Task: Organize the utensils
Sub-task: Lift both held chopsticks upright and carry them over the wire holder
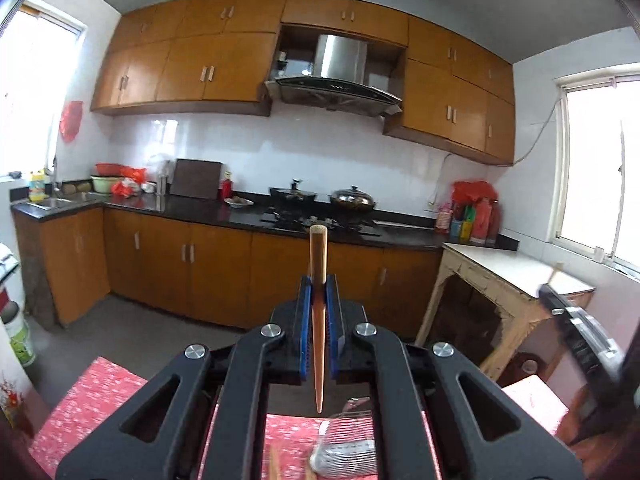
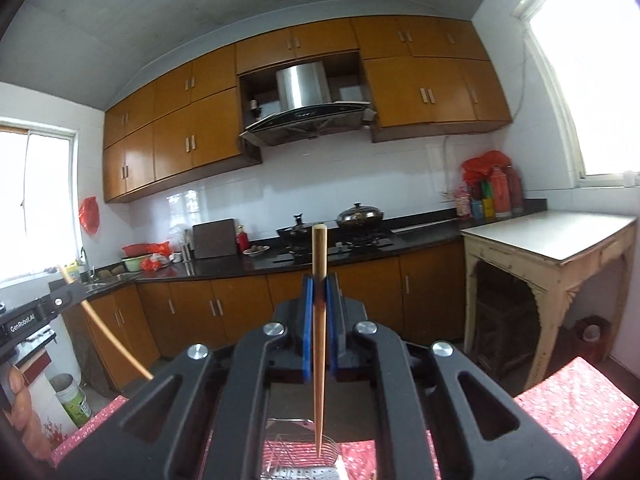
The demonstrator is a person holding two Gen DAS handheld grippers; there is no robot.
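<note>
My left gripper is shut on a wooden chopstick, which stands upright between the blue pads with its pointed tip down. My right gripper is shut on a second wooden chopstick, also upright, its tip hanging just above a metal wire utensil holder on the red tablecloth. The holder also shows in the left wrist view, below and right of that chopstick's tip. The left gripper and its chopstick appear at the left of the right wrist view.
A red patterned tablecloth covers the table below both grippers. Beyond lie a black counter with stove and pots, wooden cabinets, and a worn cream side table at right. The right gripper shows at the right edge.
</note>
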